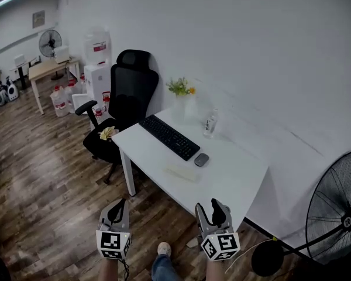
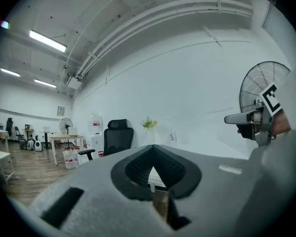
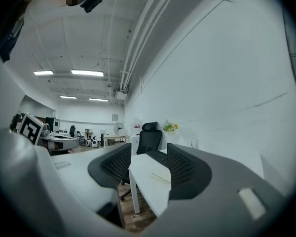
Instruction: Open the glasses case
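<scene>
The glasses case [image 1: 183,172] is a pale oblong lying flat near the front of the white desk [image 1: 240,180], just in front of the mouse; in the right gripper view it shows as a thin low shape [image 3: 160,177] on the desk top. Both grippers hang over the wooden floor, short of the desk's front edge and well away from the case. My left gripper [image 1: 116,211] [image 2: 153,149] has its jaws together and holds nothing. My right gripper [image 1: 212,211] [image 3: 145,164] is open, its pads apart, with the desk corner seen between them.
On the desk lie a black keyboard [image 1: 169,137], a grey mouse [image 1: 202,160], a clear bottle [image 1: 210,123] and a vase of flowers [image 1: 181,92]. A black office chair [image 1: 126,98] stands at the desk's left end. A large floor fan [image 1: 339,209] is at the right.
</scene>
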Available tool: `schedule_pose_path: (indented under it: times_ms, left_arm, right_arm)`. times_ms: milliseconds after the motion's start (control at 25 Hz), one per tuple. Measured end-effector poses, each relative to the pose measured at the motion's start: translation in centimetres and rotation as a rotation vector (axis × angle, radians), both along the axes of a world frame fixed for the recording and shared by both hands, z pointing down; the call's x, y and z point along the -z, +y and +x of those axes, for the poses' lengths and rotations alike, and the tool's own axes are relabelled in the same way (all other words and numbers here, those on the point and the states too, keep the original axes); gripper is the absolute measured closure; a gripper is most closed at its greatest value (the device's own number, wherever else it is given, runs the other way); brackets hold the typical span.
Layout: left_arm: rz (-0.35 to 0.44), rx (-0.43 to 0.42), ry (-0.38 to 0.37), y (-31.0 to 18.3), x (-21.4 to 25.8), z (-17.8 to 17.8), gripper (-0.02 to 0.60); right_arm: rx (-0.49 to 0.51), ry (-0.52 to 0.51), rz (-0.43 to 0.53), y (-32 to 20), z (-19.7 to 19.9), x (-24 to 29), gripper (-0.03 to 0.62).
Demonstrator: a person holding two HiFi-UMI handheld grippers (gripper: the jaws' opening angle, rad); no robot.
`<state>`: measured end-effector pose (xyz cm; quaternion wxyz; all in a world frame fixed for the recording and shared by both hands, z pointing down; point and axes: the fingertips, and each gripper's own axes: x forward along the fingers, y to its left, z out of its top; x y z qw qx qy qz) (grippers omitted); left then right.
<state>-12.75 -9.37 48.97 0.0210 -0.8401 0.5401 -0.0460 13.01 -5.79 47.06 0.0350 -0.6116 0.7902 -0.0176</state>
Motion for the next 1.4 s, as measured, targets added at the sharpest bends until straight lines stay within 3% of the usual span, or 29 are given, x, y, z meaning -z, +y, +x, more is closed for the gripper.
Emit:
schedule_pose_path:
  times_ms: [240,520,1000,1200,1400]
  left_arm:
    - [-0.025,0.046,-0.006,-12.4,1.1,2.5,0.574]
    - [-0.029,0.063,-0.010,-20.7,1.5,5.0,0.574]
    - [-0.034,-0.025,-0.009,-27.8,2.1,8.4,0.574]
    - [-0.038,-0.047,-0.001,-29.2,1.9,8.6,0.574]
    - [-0.036,-0.056,0.018,-29.7,1.8,8.7,0.574]
  right_arm:
    - [0.008,-0.017,-0.052,-12.5,4.1,-0.3,0.376]
    - [0.026,-0.033,-0.095,-21.0,6.2,-1.5,0.376]
    - [0.025,0.026,-0.155,-26.1,6.2,-2.9,0.376]
    - [0.093,0.124,-0.235,-27.0,5.0,-4.8,0.384]
    - [0.250,0.313,-0.373,-27.8,3.1,-8.2,0.385]
